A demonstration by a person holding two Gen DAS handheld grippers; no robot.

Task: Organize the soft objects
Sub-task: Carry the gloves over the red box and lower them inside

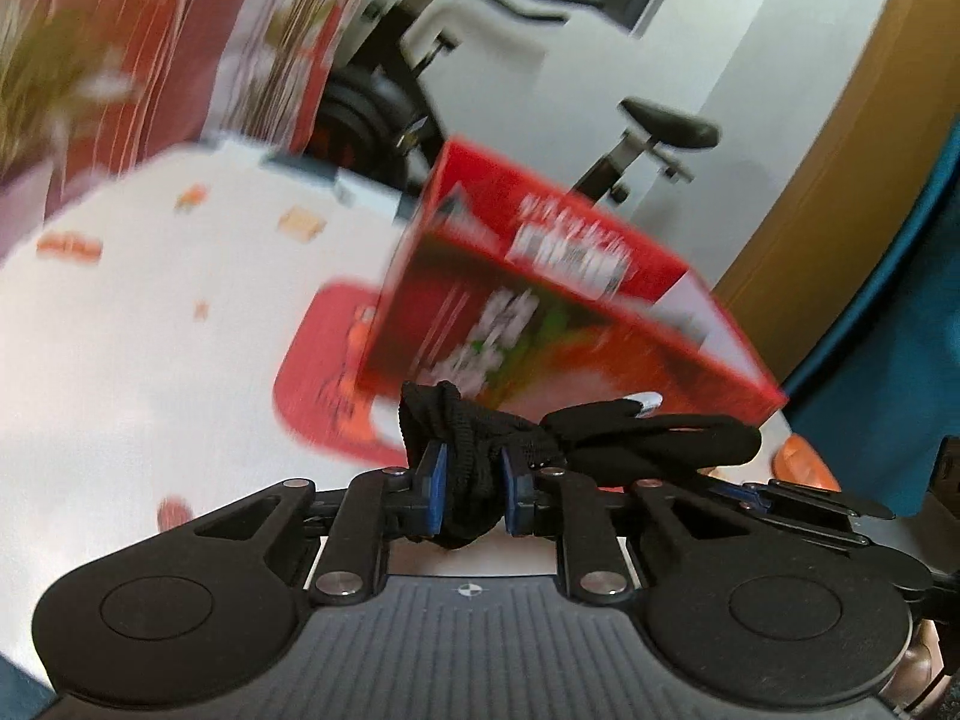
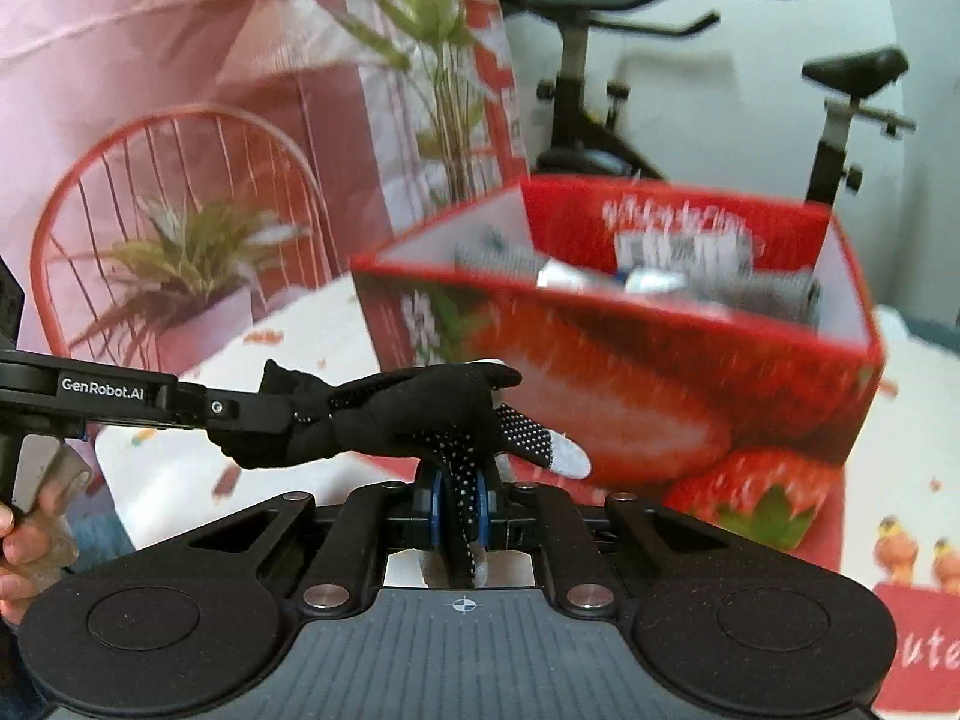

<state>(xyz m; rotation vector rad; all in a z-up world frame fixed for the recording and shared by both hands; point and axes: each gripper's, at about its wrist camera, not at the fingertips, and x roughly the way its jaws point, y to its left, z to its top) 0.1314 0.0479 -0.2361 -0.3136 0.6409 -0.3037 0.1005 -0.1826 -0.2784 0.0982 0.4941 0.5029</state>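
A black glove [image 1: 600, 438] with white grip dots and grey fingertips is stretched between both grippers. My left gripper [image 1: 471, 495] is shut on its cuff end. My right gripper [image 2: 462, 507] is shut on one of its fingers [image 2: 465, 480]. In the right wrist view the left gripper [image 2: 240, 414] comes in from the left and holds the glove's [image 2: 420, 414] cuff. A red strawberry-print box [image 2: 630, 396], open on top, stands just beyond the glove with grey and white soft items [image 2: 690, 282] inside. The box also shows in the left wrist view [image 1: 540, 312].
The white printed tablecloth [image 1: 150, 360] covers the table, with a red mat [image 1: 324, 372] under the box. A red wire chair [image 2: 180, 180] and potted plants [image 2: 192, 264] stand at the left. An exercise bike [image 2: 840, 120] stands behind the box.
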